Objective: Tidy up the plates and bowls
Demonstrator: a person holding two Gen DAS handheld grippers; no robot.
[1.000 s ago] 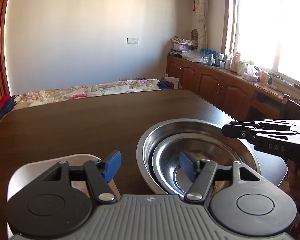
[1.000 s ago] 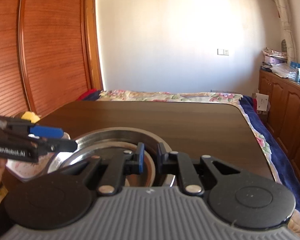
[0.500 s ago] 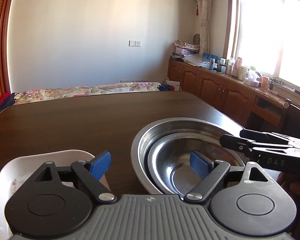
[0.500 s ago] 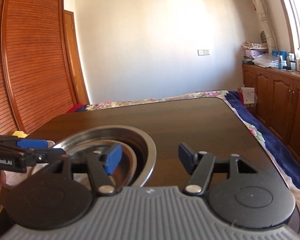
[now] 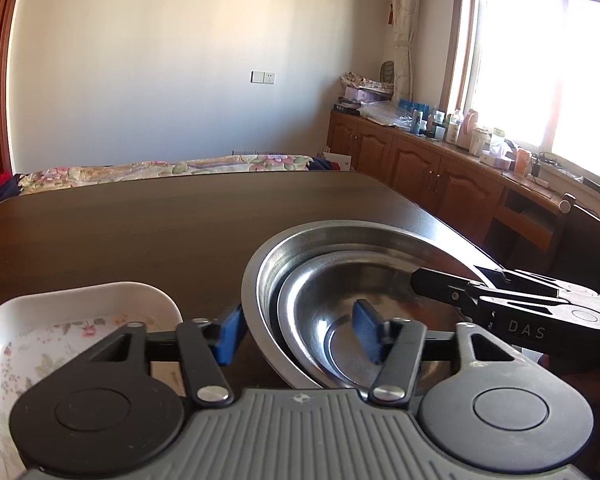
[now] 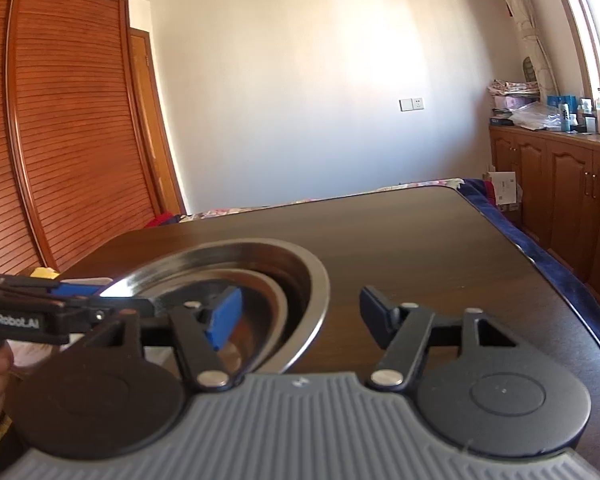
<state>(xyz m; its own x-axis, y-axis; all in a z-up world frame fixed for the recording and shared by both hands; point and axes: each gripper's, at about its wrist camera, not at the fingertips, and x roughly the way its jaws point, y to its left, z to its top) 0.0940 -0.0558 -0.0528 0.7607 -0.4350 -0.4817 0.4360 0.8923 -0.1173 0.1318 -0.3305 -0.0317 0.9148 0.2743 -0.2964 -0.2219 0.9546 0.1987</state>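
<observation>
Two steel bowls sit nested on the dark table, a white floral plate just left of them. The left gripper stands half open astride the big bowl's left rim, its jaws just closing, pads pressing nothing. The right gripper, also just closing, straddles the right rim, gripping nothing.
</observation>
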